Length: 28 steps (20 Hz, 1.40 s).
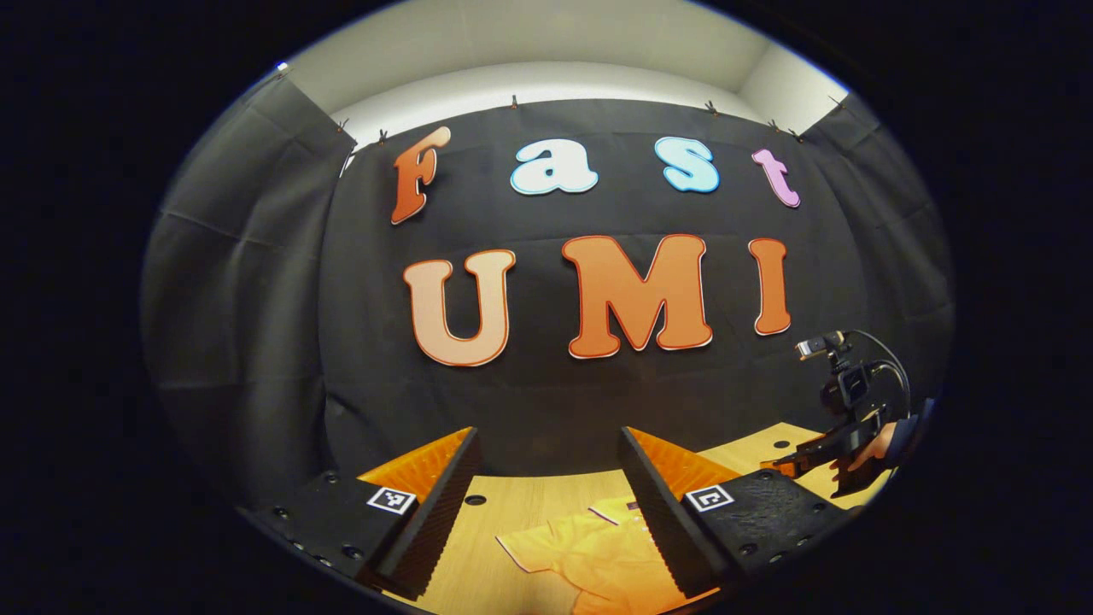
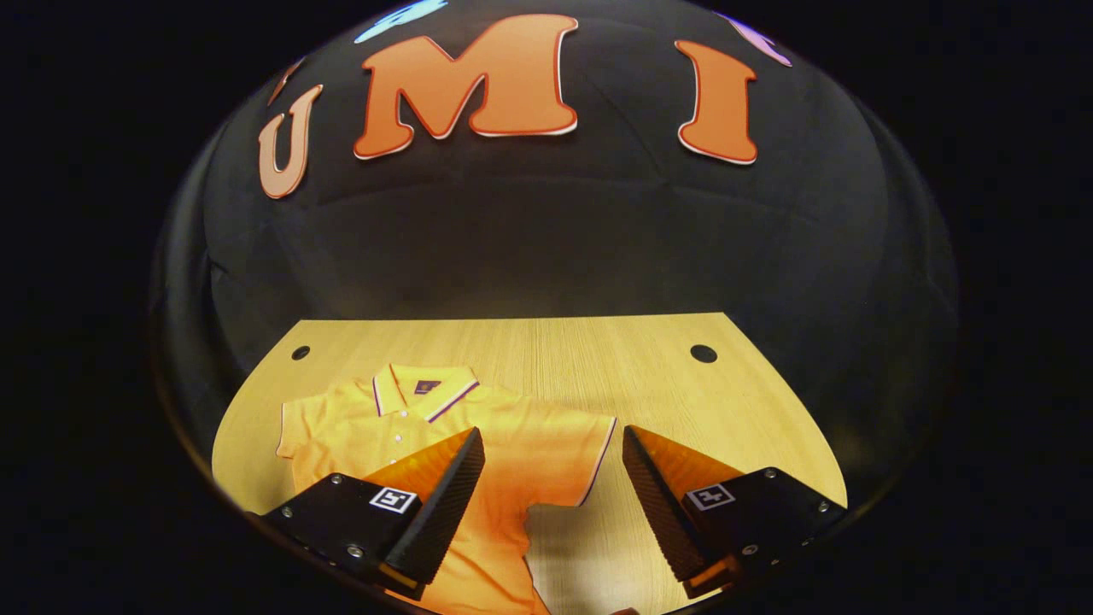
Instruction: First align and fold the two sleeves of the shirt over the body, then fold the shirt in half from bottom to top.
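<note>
A: So where does the shirt (image 2: 478, 453) lie?

B: Flat on the counter (image 2: 598, 359), face up, collar (image 2: 423, 391) toward the far edge, nearer the counter's left side as the right gripper view has it. Both short sleeves are spread out and nothing is folded yet, I'd judge.

A: And the grippers?

B: The right hand-held gripper (image 2: 553, 478) hangs above the shirt with its jaws wide apart, gripping nothing; the trimmed sleeve (image 2: 581, 461) sits between its fingers. The left hand-held gripper (image 1: 551, 491) is likewise spread and empty, held higher, looking mostly at the wall with the shirt below it.

A: How will the fabric behave?

B: Light, soft, limp knit, probably. It should drape and crease easily, and it may drag or bunch if pulled across the wood rather than lifted.

A: Where to take hold?

B: At the sleeve's hemmed edge, where the trim gives a firmer, doubled layer. Pinch only the sleeve, not the body beneath.
</note>
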{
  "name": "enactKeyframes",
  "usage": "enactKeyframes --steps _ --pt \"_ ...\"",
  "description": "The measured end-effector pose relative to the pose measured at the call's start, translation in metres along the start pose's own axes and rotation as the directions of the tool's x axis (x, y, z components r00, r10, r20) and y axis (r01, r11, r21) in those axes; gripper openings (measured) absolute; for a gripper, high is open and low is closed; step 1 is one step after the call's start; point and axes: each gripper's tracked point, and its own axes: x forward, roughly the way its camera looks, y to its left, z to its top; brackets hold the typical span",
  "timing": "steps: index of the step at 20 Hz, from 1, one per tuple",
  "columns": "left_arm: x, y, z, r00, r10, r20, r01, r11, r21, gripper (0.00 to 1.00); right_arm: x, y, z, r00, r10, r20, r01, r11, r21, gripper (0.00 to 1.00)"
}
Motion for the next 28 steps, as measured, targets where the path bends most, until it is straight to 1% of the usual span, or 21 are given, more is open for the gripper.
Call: enactKeyframes --steps 3,5,6,7,8,9,10,12,14,15,18,21,23,24,25,26,27,28 --pt "-0.001 -0.006 -0.003 0.999 0.029 -0.02 -0.029 0.999 0.022 0.98 0.026 -0.01 -0.021 0.996 0.007 -0.089 -0.008 1.0 -0.005 0.99" --pt "-0.003 -0.012 -0.011 0.998 0.048 -0.039 -0.047 0.998 0.036 0.98 0.043 -0.013 -0.035 0.988 0.024 -0.154 -0.024 1.0 -0.001 0.96" --pt "-0.005 -0.013 -0.017 0.997 0.056 -0.059 -0.054 0.998 0.044 0.98 0.053 -0.013 -0.043 0.982 0.029 -0.187 -0.03 1.0 0.001 0.9" --pt "-0.006 -0.013 -0.02 0.995 0.067 -0.076 -0.063 0.997 0.05 0.98 0.062 -0.013 -0.05 0.976 0.032 -0.216 -0.033 0.999 -0.001 0.87" --pt "-0.009 -0.011 -0.024 0.993 0.077 -0.09 -0.073 0.996 0.052 0.99 0.071 -0.017 -0.054 0.969 0.027 -0.245 -0.03 1.0 -0.007 0.83" --pt "-0.01 -0.009 -0.025 0.991 0.089 -0.1 -0.084 0.995 0.053 0.99 0.079 -0.019 -0.058 0.962 0.021 -0.274 -0.025 1.0 -0.011 0.81" --pt "-0.01 -0.008 -0.029 0.989 0.098 -0.111 -0.093 0.994 0.056 0.99 0.087 -0.021 -0.063 0.952 0.021 -0.306 -0.025 1.0 -0.01 0.79" --pt "-0.009 -0.007 -0.034 0.985 0.112 -0.135 -0.104 0.993 0.063 0.99 0.099 -0.023 -0.071 0.927 0.027 -0.374 -0.029 1.0 0.001 0.79" --pt "-0.008 -0.01 -0.043 0.979 0.116 -0.166 -0.104 0.991 0.079 0.99 0.105 -0.021 -0.081 0.893 0.052 -0.448 -0.045 0.999 0.026 0.79" --pt "-0.007 -0.013 -0.045 0.978 0.113 -0.174 -0.099 0.991 0.09 0.99 0.11 -0.018 -0.083 0.884 0.065 -0.463 -0.051 0.998 0.042 0.79" --pt "-0.006 -0.02 -0.047 0.976 0.108 -0.189 -0.089 0.99 0.106 0.99 0.123 -0.026 -0.097 0.856 0.034 -0.516 -0.024 0.999 0.026 0.79" --pt "-0.003 -0.025 -0.051 0.973 0.106 -0.204 -0.086 0.991 0.104 0.99 0.13 -0.031 -0.11 0.817 0.017 -0.576 -0.033 0.999 -0.018 0.78" --pt "-0.003 -0.029 -0.058 0.97 0.1 -0.22 -0.08 0.992 0.098 0.99 0.137 -0.03 -0.104 0.816 0.015 -0.578 -0.044 0.998 -0.036 0.78" --pt "-0.002 -0.032 -0.059 0.97 0.096 -0.223 -0.076 0.992 0.098 0.99 0.138 -0.029 -0.102 0.811 0.016 -0.585 -0.046 0.998 -0.036 0.66" --pt "-0.003 -0.034 -0.059 0.969 0.093 -0.227 -0.072 0.993 0.098 0.99 0.14 -0.028 -0.103 0.807 0.018 -0.59 -0.05 0.998 -0.037 0.61" --pt "-0.003 -0.036 -0.06 0.969 0.088 -0.229 -0.067 0.993 0.097 0.99 0.142 -0.027 -0.101 0.81 0.021 -0.585 -0.047 0.998 -0.03 0.5" --pt "-0.003 -0.038 -0.06 0.969 0.085 -0.231 -0.064 0.993 0.097 0.99 0.141 -0.027 -0.1 0.806 0.028 -0.591 -0.039 0.999 -0.005 0.46" --pt "-0.004 -0.038 -0.06 0.97 0.084 -0.23 -0.063 0.993 0.099 0.99 0.143 -0.027 -0.098 0.809 0.044 -0.586 -0.045 0.999 0.012 0.19"
